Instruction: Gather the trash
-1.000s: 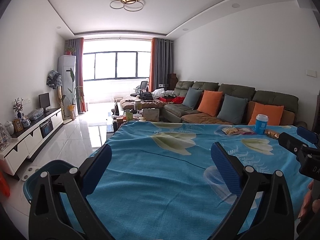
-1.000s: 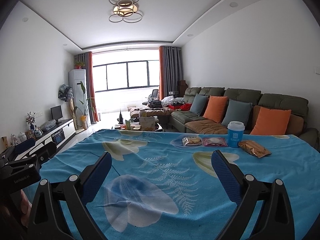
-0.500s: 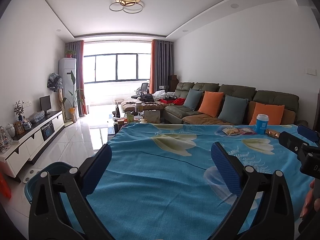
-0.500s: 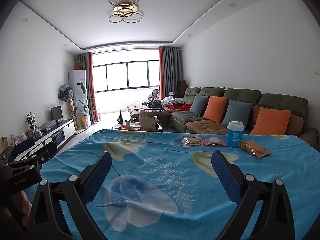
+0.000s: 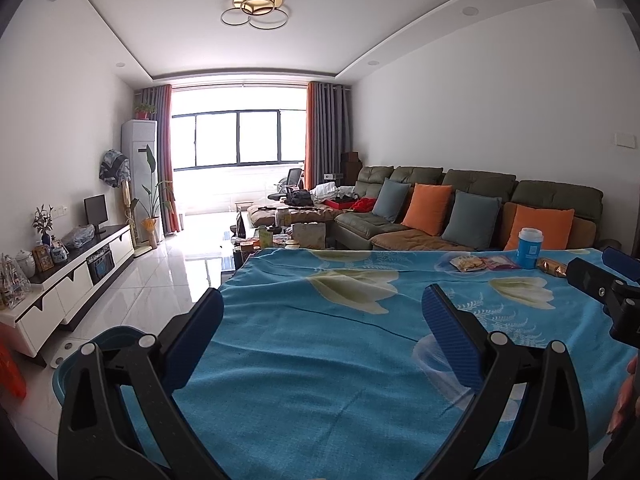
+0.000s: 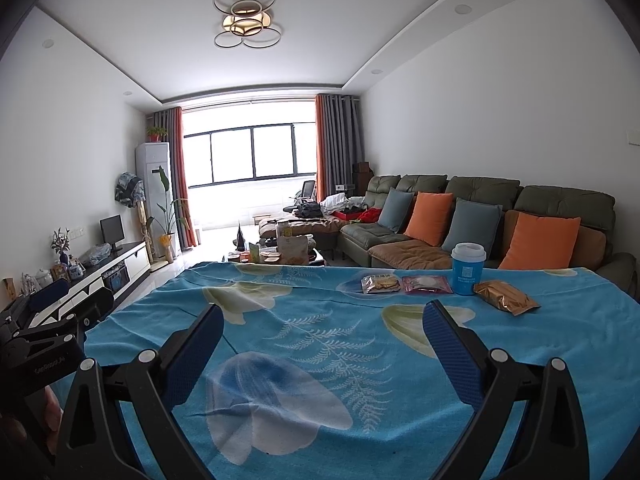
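Observation:
On the far right of the blue flowered tablecloth (image 6: 320, 320) lie a cracker packet (image 6: 381, 283), a pink packet (image 6: 426, 284), a blue paper cup with a white lid (image 6: 467, 269) and a gold wrapper (image 6: 505, 297). They also show in the left wrist view: cracker packet (image 5: 468, 264), pink packet (image 5: 500, 263), cup (image 5: 529, 248), wrapper (image 5: 552, 267). My right gripper (image 6: 323, 328) is open and empty, well short of them. My left gripper (image 5: 323, 316) is open and empty over the cloth's left part. A blue bin (image 5: 100, 344) stands on the floor by the table's left edge.
Behind the table stands a green sofa (image 6: 520, 216) with orange and grey cushions. A low cluttered coffee table (image 6: 280, 250) is beyond the far edge. A white TV cabinet (image 5: 68, 276) lines the left wall. The other gripper shows at each view's side edge.
The left view has drifted slightly, with the bin and table shifting a little. The right view is almost the same. Both grippers stay open.

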`<state>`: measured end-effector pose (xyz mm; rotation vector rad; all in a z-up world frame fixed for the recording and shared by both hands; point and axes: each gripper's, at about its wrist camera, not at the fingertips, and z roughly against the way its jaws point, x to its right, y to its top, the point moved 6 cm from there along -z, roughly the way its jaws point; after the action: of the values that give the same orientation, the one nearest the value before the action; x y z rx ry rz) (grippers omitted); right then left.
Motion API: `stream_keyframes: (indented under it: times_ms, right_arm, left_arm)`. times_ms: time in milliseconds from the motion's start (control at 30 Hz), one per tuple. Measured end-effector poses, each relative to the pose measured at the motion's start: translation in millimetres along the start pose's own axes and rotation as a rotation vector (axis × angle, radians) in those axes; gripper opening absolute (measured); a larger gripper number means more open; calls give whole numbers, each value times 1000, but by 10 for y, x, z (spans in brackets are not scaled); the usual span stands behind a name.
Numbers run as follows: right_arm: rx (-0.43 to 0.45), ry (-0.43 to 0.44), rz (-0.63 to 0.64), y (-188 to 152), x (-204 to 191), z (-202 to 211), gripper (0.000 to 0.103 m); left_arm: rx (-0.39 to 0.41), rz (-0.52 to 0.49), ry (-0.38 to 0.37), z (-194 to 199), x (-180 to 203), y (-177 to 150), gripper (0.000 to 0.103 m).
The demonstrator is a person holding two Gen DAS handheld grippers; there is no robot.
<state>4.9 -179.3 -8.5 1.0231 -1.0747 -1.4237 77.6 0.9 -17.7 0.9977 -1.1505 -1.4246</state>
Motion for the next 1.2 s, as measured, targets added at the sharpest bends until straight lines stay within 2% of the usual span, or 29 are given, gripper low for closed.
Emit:
stream_keyframes:
  times_ms: [1200]
  right_arm:
    - [10,5,-8,7,-11,-28,96]
  left_arm:
    - [8,-1,15,-18,-38,23,97]
